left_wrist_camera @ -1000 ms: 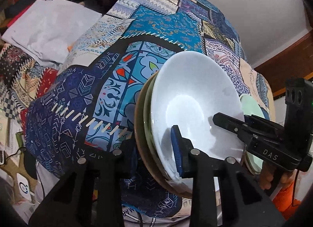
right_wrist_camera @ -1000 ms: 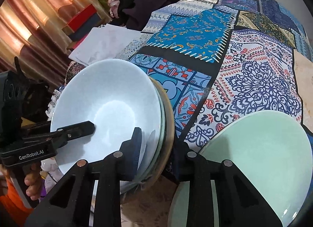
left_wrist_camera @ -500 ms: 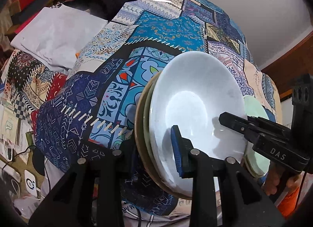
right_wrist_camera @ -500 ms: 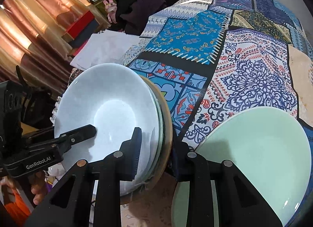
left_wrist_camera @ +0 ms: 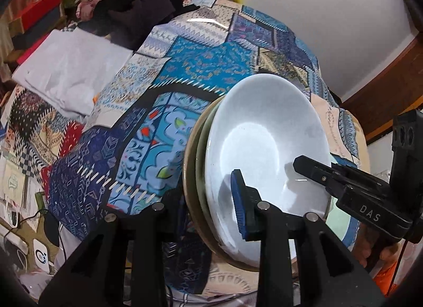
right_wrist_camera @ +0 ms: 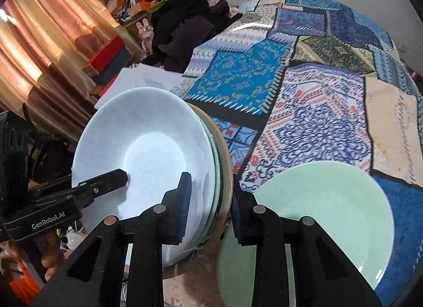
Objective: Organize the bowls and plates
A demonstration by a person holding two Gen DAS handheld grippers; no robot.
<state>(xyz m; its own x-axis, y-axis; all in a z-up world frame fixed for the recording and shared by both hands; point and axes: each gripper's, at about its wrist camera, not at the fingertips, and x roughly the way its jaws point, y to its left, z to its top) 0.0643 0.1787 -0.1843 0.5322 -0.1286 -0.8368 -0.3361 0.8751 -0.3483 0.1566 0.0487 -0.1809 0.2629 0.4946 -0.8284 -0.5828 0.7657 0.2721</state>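
A stack of dishes, a white bowl [left_wrist_camera: 264, 153] on top of a green-rimmed dish and a tan plate [left_wrist_camera: 189, 175], is held tilted above the patchwork cloth [left_wrist_camera: 201, 69]. My left gripper [left_wrist_camera: 208, 198] is shut on the stack's near rim. My right gripper [right_wrist_camera: 210, 201] is shut on the opposite rim of the same stack [right_wrist_camera: 148, 159]. The right gripper also shows in the left wrist view [left_wrist_camera: 343, 182], and the left gripper in the right wrist view [right_wrist_camera: 79, 196]. A pale green plate [right_wrist_camera: 322, 214] lies on the cloth to the right of the stack.
White folded cloth [left_wrist_camera: 68, 69] and a dark clothes pile [left_wrist_camera: 142, 8] lie at the far left of the covered surface. Curtains [right_wrist_camera: 39, 42] and cluttered boxes stand to the left. Cables and a white device [left_wrist_camera: 39, 254] lie on the floor below.
Both grippers have lifted and drawn the held stack slightly toward me; more of the far cloth, clothes pile and wall come into view. The grips are unchanged.
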